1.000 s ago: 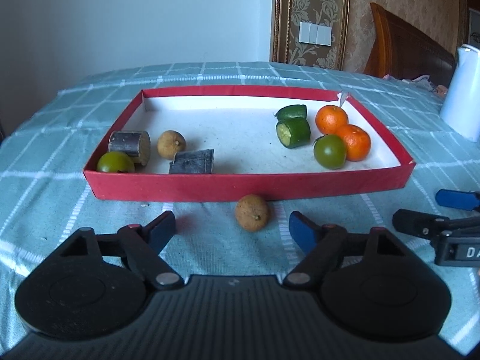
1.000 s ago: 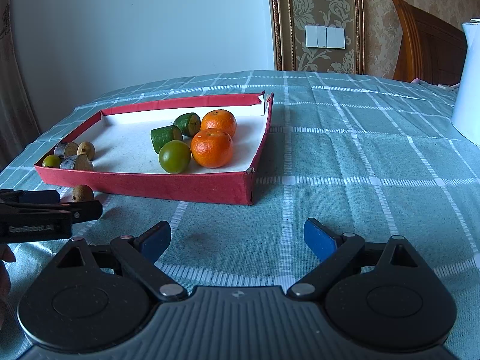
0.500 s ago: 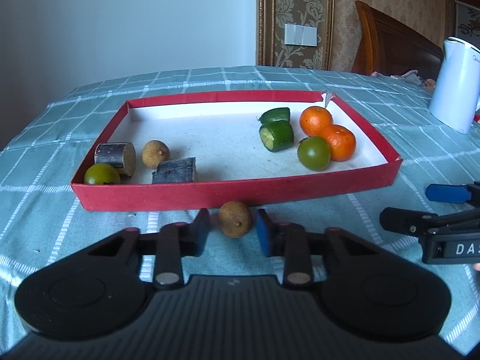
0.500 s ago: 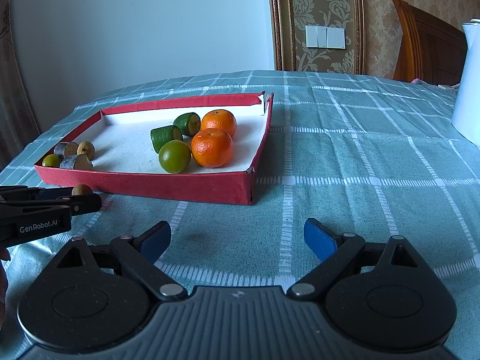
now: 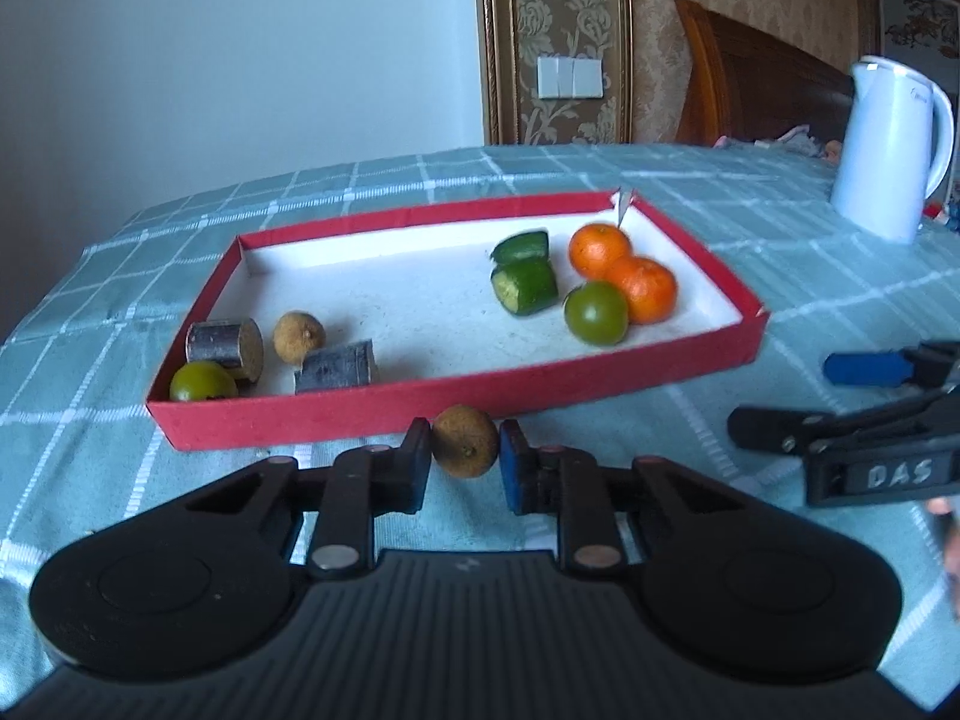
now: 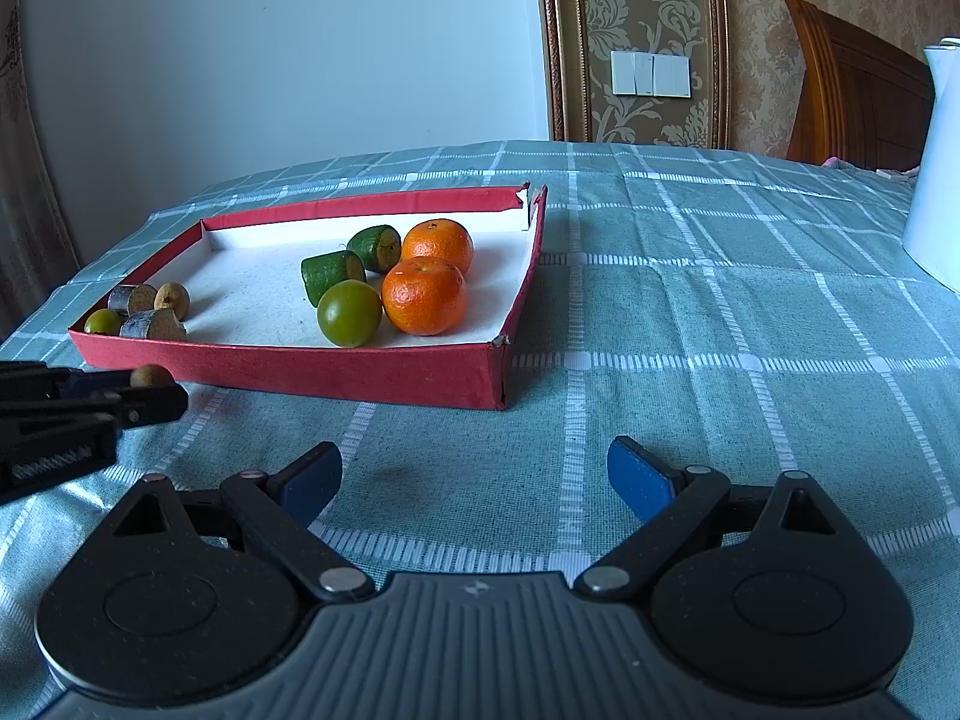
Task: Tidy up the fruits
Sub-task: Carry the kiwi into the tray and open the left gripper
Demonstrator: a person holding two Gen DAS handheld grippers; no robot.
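- The left gripper [image 5: 465, 461] is clenched on the longan [image 5: 465, 441], just outside the tray's [image 5: 456, 405] near wall.
- Judged best: lift it above the wall, carry toward 11 o'clock, set beside the tray's longan [image 5: 299, 336].
- The right gripper [image 6: 474, 474] hangs released at 3 o'clock, level and low over the cloth.

- Tablecloth [image 6: 690, 312]: woven cloth, matt, teal with a white check.
- Red tray [image 5: 456, 402]: matt cardboard, white paper lining.
- Oranges [image 6: 424, 295]: glossy, dimpled peel.
- Brown fruit [image 5: 465, 441]: dull, rough skin.
- Kettle [image 5: 888, 150]: smooth, shiny white plastic.
- Left gripper [image 5: 465, 462]: matt black plastic.
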